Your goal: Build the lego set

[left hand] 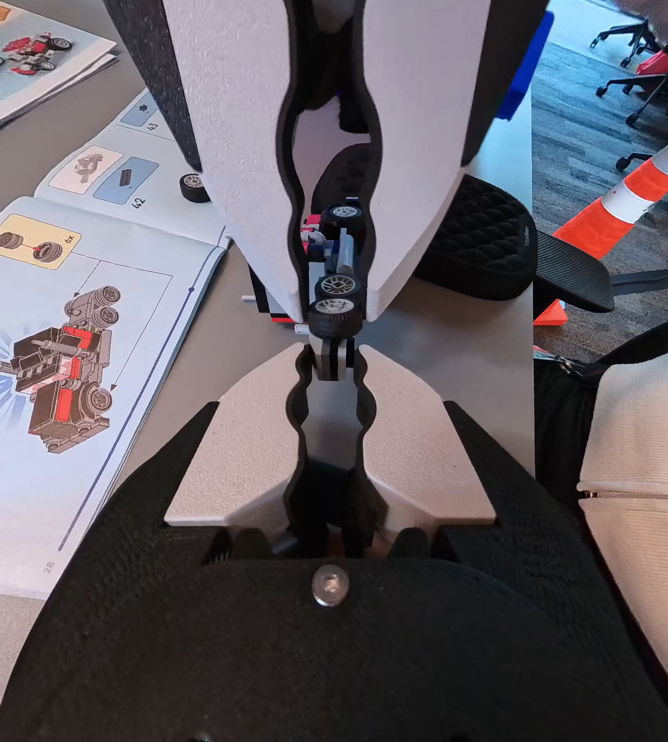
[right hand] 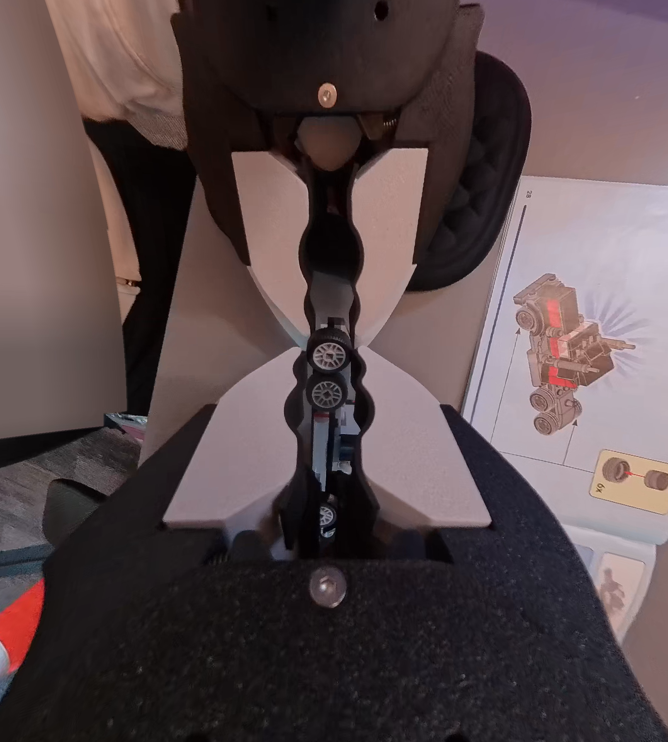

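A lego truck (left hand: 338,257) with grey-hubbed black wheels is held above the grey table (left hand: 444,361) between both grippers. My right gripper (left hand: 334,317) comes in from the top of the left wrist view and is shut along the truck's body. In the right wrist view the truck (right hand: 326,395) lies lengthwise between my right gripper's (right hand: 330,353) fingers, three wheels facing the camera. My left gripper (left hand: 331,355) is shut on the truck's grey and black end piece; it faces me in the right wrist view (right hand: 330,341). A loose wheel (left hand: 193,186) lies on the table.
An open instruction booklet (left hand: 83,361) lies left of the grippers, also seen in the right wrist view (right hand: 585,361). A second booklet (left hand: 23,60) lies far left. The table edge runs along the right, with a black chair (left hand: 480,241), an orange cone (left hand: 625,188) and a person in cream clothing (left hand: 645,502). Less than 4 cm separates the two grippers' tips.
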`<control>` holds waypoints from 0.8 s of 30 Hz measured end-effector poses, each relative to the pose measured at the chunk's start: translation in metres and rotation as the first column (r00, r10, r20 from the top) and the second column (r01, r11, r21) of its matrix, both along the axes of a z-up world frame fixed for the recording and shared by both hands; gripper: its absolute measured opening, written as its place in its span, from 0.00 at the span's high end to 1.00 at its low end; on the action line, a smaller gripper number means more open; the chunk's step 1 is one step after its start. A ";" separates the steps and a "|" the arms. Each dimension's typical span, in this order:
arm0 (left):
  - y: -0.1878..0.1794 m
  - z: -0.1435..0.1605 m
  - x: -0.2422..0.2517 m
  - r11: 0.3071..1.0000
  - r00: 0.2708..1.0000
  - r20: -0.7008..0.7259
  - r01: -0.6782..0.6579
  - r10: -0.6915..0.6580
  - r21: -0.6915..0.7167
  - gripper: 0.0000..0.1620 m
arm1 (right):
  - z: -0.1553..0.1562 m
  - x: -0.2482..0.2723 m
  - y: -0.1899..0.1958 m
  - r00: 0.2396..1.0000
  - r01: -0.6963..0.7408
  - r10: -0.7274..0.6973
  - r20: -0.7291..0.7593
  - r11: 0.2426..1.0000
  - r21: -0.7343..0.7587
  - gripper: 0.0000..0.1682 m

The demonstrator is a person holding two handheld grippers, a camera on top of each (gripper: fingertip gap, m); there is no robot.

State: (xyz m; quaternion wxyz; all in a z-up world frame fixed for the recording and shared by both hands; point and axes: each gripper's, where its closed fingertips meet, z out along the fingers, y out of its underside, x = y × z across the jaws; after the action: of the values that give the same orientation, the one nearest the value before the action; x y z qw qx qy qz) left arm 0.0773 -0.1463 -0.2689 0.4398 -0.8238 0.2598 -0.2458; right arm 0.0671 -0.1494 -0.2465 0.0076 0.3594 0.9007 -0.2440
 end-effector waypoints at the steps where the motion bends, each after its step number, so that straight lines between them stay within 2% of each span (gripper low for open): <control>1: 0.000 -0.001 0.000 1.000 1.000 -0.010 0.001 -0.001 0.000 0.88 | -0.001 0.000 0.000 1.000 -0.002 0.002 0.002 0.999 0.032 0.88; 10: 0.000 -0.007 0.002 1.000 0.997 -0.080 -0.002 0.002 0.004 0.88 | -0.007 0.002 -0.003 1.000 -0.008 0.006 0.010 0.965 0.263 0.87; 16: -0.001 -0.007 0.002 0.999 0.995 -0.102 0.000 0.004 0.032 0.89 | -0.012 0.001 -0.006 0.999 0.033 -0.032 -0.009 0.976 0.214 0.87; 24: -0.002 -0.007 0.002 0.998 0.992 -0.127 0.007 0.000 0.057 0.88 | -0.011 0.001 -0.008 0.987 0.090 -0.069 -0.148 0.986 0.140 0.87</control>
State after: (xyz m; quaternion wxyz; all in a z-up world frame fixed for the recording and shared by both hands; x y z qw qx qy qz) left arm 0.0798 -0.1481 -0.2756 0.4454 -0.8244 0.2956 -0.1859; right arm 0.0683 -0.1578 -0.2576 -0.0930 0.3764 0.8992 -0.2027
